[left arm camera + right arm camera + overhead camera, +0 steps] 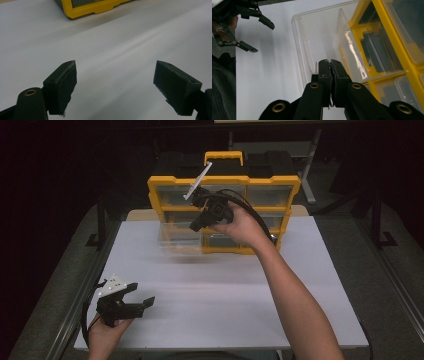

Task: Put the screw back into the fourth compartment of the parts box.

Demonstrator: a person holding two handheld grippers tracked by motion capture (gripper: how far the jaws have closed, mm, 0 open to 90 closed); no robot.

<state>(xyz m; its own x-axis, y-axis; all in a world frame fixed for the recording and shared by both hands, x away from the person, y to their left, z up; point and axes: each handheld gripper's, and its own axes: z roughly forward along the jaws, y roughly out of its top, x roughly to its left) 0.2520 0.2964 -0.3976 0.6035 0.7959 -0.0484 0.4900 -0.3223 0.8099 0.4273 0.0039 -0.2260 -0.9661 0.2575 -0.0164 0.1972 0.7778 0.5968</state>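
Clear drawer pulled out of yellow organizer, frame centre. Right gripper clenched above it, a tiny screw beside its fingers; drop pending. Left gripper released, lower left.

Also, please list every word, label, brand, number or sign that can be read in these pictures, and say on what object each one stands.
None: no text, number or sign can be read.
Yellow organizer: no label or brand legible on its frame.
Clear drawer: plain, no marking.
Left gripper and right gripper: no print visible.
White table: blank.
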